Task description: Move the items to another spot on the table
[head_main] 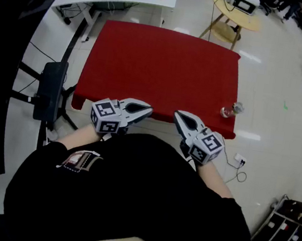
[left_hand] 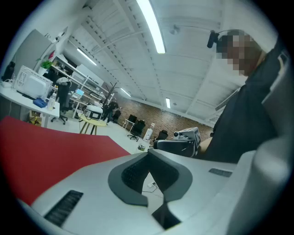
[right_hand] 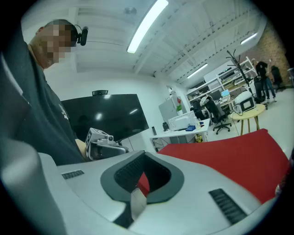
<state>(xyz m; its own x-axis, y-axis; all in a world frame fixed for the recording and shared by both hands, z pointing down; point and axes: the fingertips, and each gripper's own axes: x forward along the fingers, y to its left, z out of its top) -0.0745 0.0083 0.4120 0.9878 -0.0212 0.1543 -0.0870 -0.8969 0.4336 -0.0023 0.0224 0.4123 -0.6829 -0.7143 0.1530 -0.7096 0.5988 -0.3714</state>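
Glass thing (head_main: 232,109) sits by the counter's (head_main: 159,68) right edge, so the right gripper (head_main: 177,115), fingers together and empty like the left gripper's (head_main: 148,111), could knock it off.

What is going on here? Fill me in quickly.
A person in black stands at the red table, left tongs and right tongs in hand. Both are shut and empty, near its front edge. A small clear item sits untouched by the table's right corner.
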